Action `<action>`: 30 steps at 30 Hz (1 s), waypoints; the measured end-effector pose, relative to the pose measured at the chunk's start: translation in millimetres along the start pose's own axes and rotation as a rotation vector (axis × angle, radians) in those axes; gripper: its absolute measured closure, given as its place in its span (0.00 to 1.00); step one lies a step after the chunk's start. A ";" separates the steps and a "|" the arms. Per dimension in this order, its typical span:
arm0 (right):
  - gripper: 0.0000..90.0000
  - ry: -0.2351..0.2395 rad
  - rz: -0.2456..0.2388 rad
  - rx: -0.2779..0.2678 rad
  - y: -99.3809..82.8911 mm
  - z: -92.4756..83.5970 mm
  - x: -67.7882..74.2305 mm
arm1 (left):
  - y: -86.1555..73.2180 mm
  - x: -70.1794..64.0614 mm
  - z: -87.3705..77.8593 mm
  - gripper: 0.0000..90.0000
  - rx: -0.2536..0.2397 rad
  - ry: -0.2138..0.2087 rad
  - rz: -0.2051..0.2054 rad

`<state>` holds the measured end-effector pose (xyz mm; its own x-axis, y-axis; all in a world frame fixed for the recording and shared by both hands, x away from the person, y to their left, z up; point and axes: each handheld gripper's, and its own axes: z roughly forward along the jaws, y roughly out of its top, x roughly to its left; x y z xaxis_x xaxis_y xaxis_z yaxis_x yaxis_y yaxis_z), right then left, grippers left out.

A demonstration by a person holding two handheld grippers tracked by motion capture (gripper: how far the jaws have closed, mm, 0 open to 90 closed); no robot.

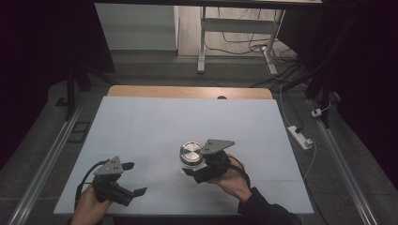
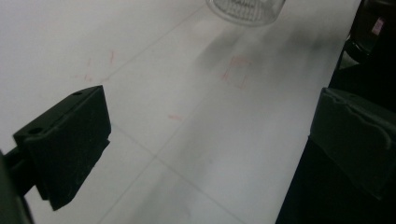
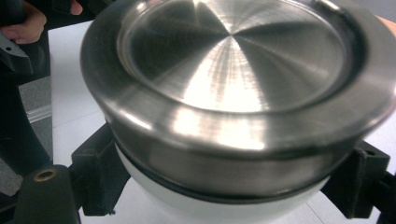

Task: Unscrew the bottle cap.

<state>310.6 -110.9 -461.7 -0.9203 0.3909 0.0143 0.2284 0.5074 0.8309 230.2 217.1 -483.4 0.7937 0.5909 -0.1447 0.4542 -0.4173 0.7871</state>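
Observation:
A jar with a brushed steel lid [image 1: 191, 152] stands near the middle of the white board [image 1: 155, 122]. My right gripper [image 1: 191, 165] is shut on the jar just under the lid. In the right gripper view the lid [image 3: 233, 60] looms close and the black jaws press the pale jar body [image 3: 224, 212] from both sides. My left gripper [image 1: 133, 178] is open near the front left edge, with nothing between its fingers. The left gripper view shows its wide-apart jaws over the bare board [image 2: 187, 93], with the jar's ribbed glass base [image 2: 245, 10] far ahead.
The board lies on a wooden table [image 1: 187, 92] whose far edge shows. A white power strip [image 1: 300, 136] and cables lie on the floor to the right. Desk legs [image 1: 202, 42] stand beyond the table. Metal rails [image 1: 47, 159] run along both sides.

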 end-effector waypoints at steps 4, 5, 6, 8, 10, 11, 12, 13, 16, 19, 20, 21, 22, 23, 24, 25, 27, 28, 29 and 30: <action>0.16 0.002 0.000 -0.004 0.5 -0.5 0.3 | 14.9 0.8 3.7 0.00 0.016 -0.029 0.011; 0.16 0.003 -0.001 -0.004 0.6 -0.5 0.3 | 18.6 0.8 4.7 0.00 0.016 -0.031 0.019; 0.16 0.003 -0.001 -0.004 0.6 -0.5 0.3 | 18.6 0.8 4.7 0.00 0.016 -0.031 0.019; 0.16 0.006 0.000 -0.004 0.5 -0.3 0.5 | 29.3 0.5 8.5 0.00 0.017 -0.032 0.045; 0.16 0.006 -0.002 -0.001 0.4 0.1 0.7 | 32.8 0.6 9.8 0.00 0.018 -0.033 0.057; 0.16 0.007 -0.001 -0.001 0.3 0.2 0.7 | 36.0 0.5 11.4 0.00 0.018 -0.034 0.066; 0.16 0.008 -0.001 0.000 0.3 0.3 0.7 | 39.3 0.6 12.8 0.00 0.017 -0.035 0.076; 0.16 0.008 -0.001 0.000 0.3 0.3 0.7 | 42.5 0.7 14.3 0.00 0.016 -0.039 0.085; 0.16 0.012 -0.002 0.001 0.1 0.8 1.2 | 52.4 0.7 18.8 0.00 0.019 -0.040 0.115; 0.16 0.013 -0.004 0.002 0.0 1.0 1.2 | 62.2 1.5 23.9 0.00 0.019 -0.050 0.129; 0.16 0.013 -0.006 0.002 -0.3 1.1 1.2 | 65.1 2.0 25.6 0.00 0.019 -0.053 0.133; 0.16 0.013 -0.006 0.002 -0.3 1.1 1.2 | 67.7 2.5 27.2 0.00 0.019 -0.063 0.141; 0.16 0.012 -0.005 0.005 -0.5 1.1 1.1 | 70.1 2.6 28.5 0.00 0.018 -0.071 0.150; 0.16 0.011 -0.005 0.006 -0.7 1.1 1.1 | 72.5 2.5 29.8 0.00 0.017 -0.075 0.159; 0.16 0.012 -0.005 0.006 -0.8 1.2 1.0 | 77.4 1.5 32.0 0.00 0.016 -0.086 0.175; 0.16 0.012 -0.005 0.006 -0.8 1.2 1.0 | 77.4 1.5 32.0 0.00 0.016 -0.086 0.175; 0.16 0.014 -0.006 0.008 -1.0 1.6 1.4 | 82.3 0.4 33.4 0.00 0.017 -0.097 0.192; 0.16 0.014 -0.006 0.008 -1.0 1.6 1.4 | 84.9 -0.1 33.9 0.00 0.017 -0.099 0.202; 0.16 0.015 -0.007 0.008 -1.0 1.8 1.4 | 87.3 -0.6 34.7 0.00 0.011 -0.107 0.205; 0.16 0.018 -0.007 0.007 -1.2 1.9 1.5 | 89.7 -0.4 35.2 0.00 0.012 -0.119 0.212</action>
<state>309.5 -109.4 -463.7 -0.9273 0.3738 0.0187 0.2244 0.5155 0.8270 284.9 155.1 -433.9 0.9134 0.4044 -0.0468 0.2764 -0.5316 0.8006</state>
